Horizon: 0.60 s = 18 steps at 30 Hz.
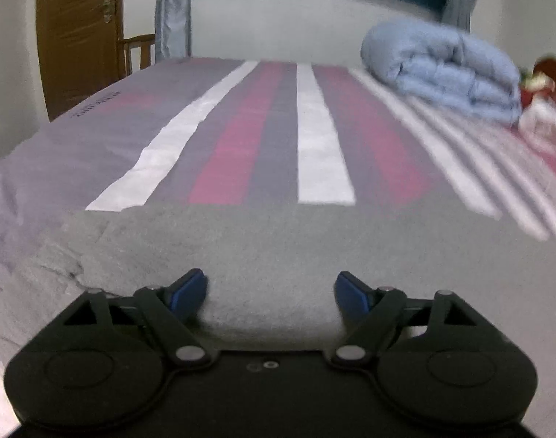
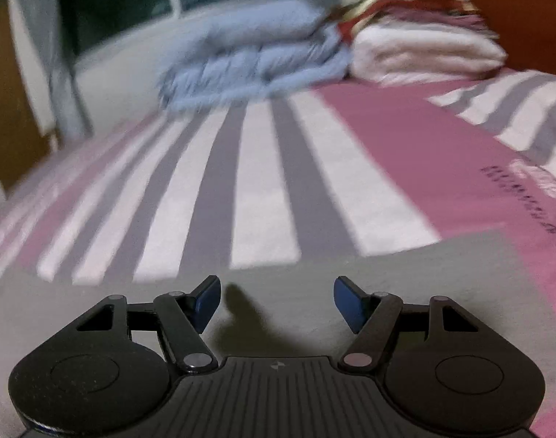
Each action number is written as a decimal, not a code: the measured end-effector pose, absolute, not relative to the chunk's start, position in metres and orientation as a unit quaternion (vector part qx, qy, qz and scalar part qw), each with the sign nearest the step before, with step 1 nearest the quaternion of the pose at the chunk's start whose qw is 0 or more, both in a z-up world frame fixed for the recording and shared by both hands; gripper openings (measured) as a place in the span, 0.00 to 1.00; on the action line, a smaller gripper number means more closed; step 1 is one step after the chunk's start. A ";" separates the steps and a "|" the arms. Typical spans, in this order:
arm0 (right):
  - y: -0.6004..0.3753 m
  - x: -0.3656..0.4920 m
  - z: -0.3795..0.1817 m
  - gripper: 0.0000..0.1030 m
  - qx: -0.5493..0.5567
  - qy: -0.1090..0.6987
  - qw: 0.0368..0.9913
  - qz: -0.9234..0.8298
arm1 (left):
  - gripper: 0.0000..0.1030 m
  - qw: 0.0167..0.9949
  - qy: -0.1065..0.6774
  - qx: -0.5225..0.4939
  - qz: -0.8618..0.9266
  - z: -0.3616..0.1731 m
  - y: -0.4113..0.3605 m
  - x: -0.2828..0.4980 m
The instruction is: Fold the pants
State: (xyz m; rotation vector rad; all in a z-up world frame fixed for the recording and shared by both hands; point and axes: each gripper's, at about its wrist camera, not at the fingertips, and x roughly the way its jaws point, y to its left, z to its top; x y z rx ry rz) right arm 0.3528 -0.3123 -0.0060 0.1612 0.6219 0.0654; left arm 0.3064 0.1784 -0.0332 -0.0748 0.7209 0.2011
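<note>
Grey pants (image 1: 270, 241) lie flat on the striped bed, filling the near part of both views; they also show in the right wrist view (image 2: 351, 273). My left gripper (image 1: 270, 292) is open, its blue pads spread wide just over the grey cloth, with a raised hump of cloth between them. My right gripper (image 2: 276, 301) is open and empty, low over the flat grey cloth, casting a shadow on it. Neither holds anything.
The bed has a sheet (image 1: 314, 138) striped in pink, grey and white. A folded blue quilt (image 1: 449, 69) lies at the far right, with white and red bedding (image 2: 424, 54) beside it. A wooden door (image 1: 77, 33) and a window stand beyond the bed.
</note>
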 end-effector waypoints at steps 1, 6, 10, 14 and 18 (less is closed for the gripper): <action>-0.308 0.360 -0.011 0.69 0.055 0.324 0.944 0.023 | 0.70 0.928 0.358 -0.027 0.098 -0.036 0.179 0.308; -0.337 0.356 -0.013 0.90 0.079 0.322 0.942 -0.049 | 0.70 0.927 0.360 0.004 0.102 -0.034 0.179 0.300; -0.364 0.316 0.001 0.90 0.141 0.261 0.954 -0.034 | 0.78 0.932 0.347 0.019 0.104 -0.026 0.173 0.285; -0.386 0.278 0.009 0.90 0.208 0.219 0.953 -0.037 | 0.81 0.938 0.332 0.020 0.097 -0.017 0.164 0.268; -0.411 0.231 0.008 0.89 0.292 0.170 0.940 -0.044 | 0.86 0.944 0.314 -0.006 0.095 -0.012 0.159 0.241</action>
